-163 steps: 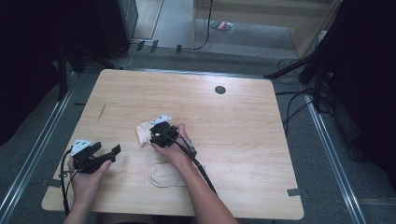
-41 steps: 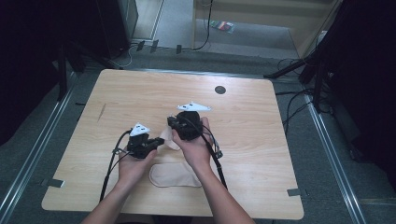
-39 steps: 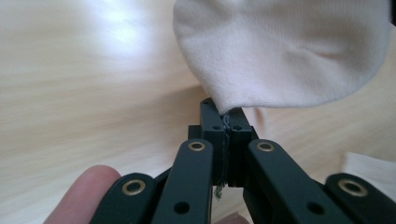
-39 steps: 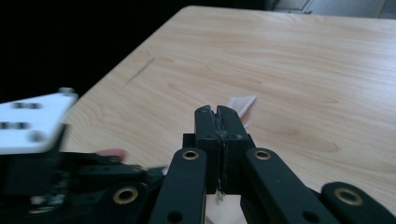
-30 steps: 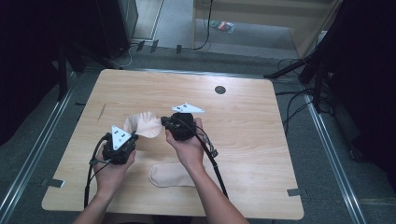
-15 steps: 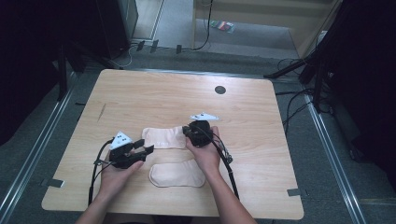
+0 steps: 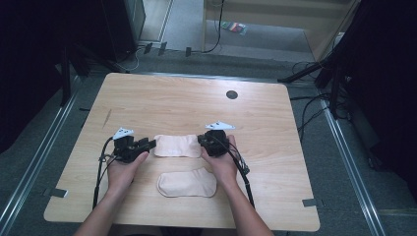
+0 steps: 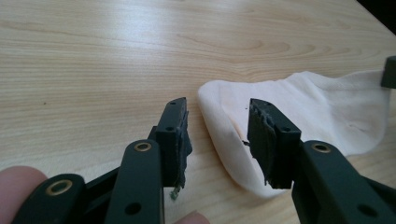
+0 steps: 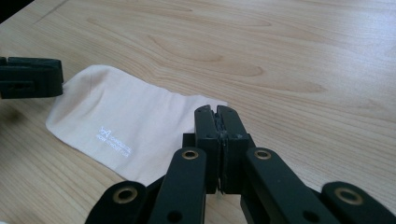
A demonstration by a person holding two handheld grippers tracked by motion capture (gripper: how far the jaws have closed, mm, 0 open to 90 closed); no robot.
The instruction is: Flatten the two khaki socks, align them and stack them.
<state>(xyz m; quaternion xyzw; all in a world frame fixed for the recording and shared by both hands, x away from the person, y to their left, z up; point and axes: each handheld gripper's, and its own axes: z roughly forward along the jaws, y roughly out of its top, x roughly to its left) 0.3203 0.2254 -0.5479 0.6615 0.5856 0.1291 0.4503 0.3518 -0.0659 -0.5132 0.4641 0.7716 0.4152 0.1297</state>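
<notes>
Your forearms are bare, no sleeves reaching them. Each hand carries a black gripper: the left gripper (image 7: 147, 143) and right gripper (image 7: 202, 139) both bear a pale grey three-cornered plate on top and trail a thin black cable back along your arm. Up close, the jaws are blocky black links with brass-ringed pivot holes and ridged rubber pads.

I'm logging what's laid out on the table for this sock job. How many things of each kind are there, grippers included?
Socks: 2, the stretched sock between the grippers and the flat sock nearer the person
Grippers: 2, the left gripper and the right gripper
Total: 4
</notes>
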